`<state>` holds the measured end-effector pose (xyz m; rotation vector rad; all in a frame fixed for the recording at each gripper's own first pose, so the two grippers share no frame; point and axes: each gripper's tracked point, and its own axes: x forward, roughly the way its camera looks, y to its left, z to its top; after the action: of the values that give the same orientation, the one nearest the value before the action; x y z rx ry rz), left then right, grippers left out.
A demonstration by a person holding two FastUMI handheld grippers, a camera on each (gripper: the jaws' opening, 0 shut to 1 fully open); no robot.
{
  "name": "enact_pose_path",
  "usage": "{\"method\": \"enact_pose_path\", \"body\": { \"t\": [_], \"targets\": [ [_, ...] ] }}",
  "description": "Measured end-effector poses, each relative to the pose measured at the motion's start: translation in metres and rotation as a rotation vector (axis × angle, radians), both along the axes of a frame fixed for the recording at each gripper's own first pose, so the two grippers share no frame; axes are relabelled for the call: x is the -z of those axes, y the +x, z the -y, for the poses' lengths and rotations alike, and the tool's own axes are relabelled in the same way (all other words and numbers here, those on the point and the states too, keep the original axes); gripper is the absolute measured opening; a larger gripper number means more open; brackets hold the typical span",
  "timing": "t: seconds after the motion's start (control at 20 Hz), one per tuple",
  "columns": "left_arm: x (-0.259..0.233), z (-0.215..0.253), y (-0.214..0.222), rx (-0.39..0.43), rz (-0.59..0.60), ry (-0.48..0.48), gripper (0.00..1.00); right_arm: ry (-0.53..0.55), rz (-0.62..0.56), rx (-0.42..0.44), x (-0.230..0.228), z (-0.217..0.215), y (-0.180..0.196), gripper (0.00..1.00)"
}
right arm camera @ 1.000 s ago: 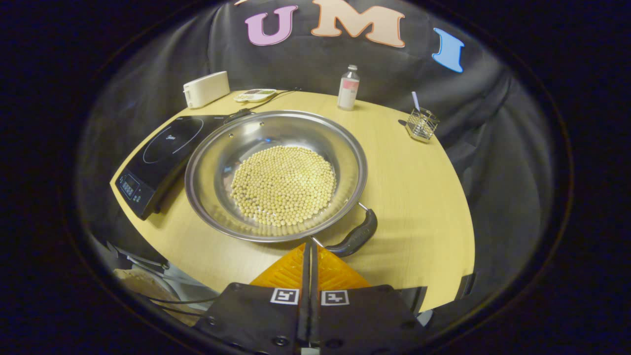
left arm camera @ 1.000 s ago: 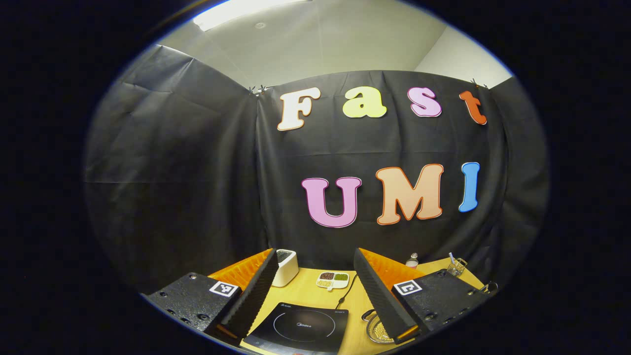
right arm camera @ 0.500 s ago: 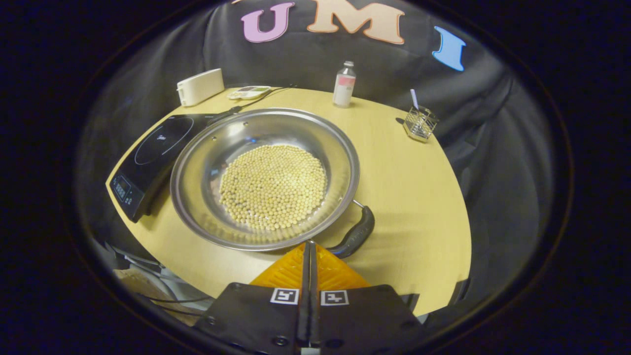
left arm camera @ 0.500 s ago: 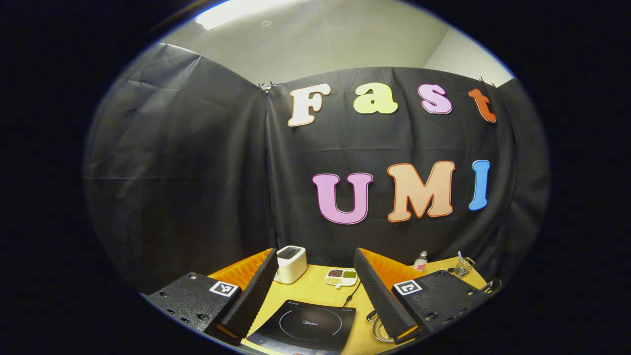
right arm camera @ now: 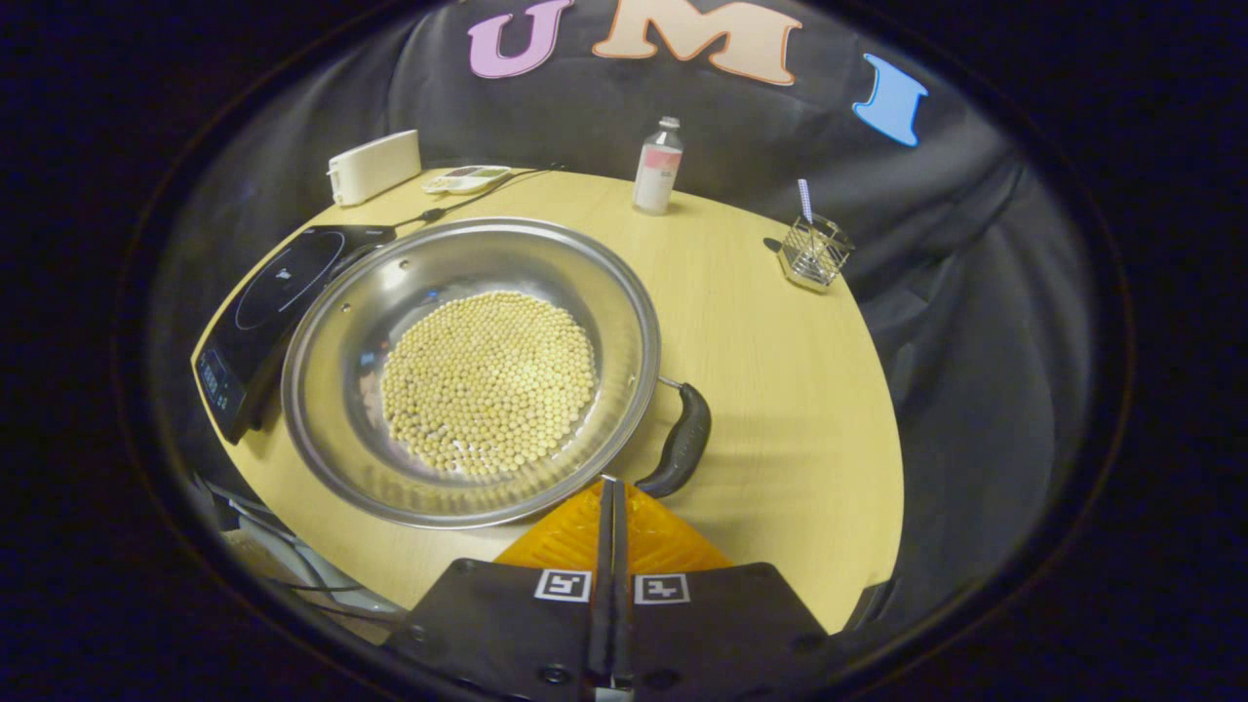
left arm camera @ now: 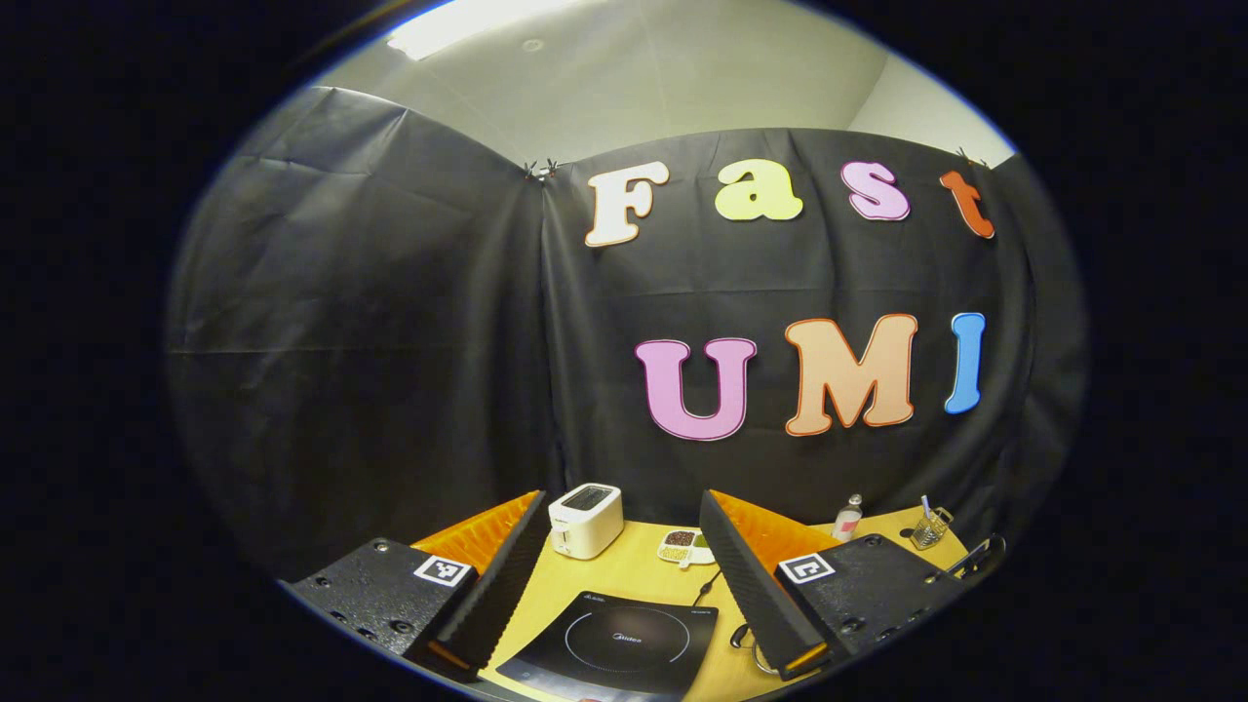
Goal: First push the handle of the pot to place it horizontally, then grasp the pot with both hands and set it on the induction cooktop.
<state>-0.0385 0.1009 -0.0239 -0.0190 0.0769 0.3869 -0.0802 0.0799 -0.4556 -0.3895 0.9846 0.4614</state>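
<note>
In the right gripper view a wide steel pot (right arm camera: 331, 409) full of pale beans (right arm camera: 487, 382) sits on the round wooden table (right arm camera: 780, 390). Its black handle (right arm camera: 682, 444) points toward the near right. My right gripper (right arm camera: 611, 485) is shut and holds nothing, its tip right by the pot's near rim and the handle's near end. The black induction cooktop (right arm camera: 263, 312) lies just left of the pot, partly under its rim. In the left gripper view my left gripper (left arm camera: 620, 495) is open and raised above the cooktop (left arm camera: 624, 643). A sliver of the pot (left arm camera: 753, 651) peeks beside the right finger.
At the table's back stand a white toaster (right arm camera: 375, 166), a small divided dish (right arm camera: 466, 178) and a bottle (right arm camera: 658, 166). A wire basket (right arm camera: 811, 252) stands at the far right. The cooktop's cord (right arm camera: 468, 200) runs toward the back. The table edge lies close below the pot.
In the right gripper view the pot and cooktop slid left and the handle swung more toward the near side. The left gripper view turned left, leaving less of the pot in sight.
</note>
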Motion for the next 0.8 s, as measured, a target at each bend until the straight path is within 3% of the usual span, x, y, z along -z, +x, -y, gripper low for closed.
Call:
{"method": "enact_pose_path", "body": {
  "t": [0.8],
  "targets": [
    [0.026, 0.005, 0.013, 0.015, -0.066, -0.025, 0.99, 0.004, 0.015, 0.056, -0.012, 0.020, 0.010, 0.03]
  ]
}}
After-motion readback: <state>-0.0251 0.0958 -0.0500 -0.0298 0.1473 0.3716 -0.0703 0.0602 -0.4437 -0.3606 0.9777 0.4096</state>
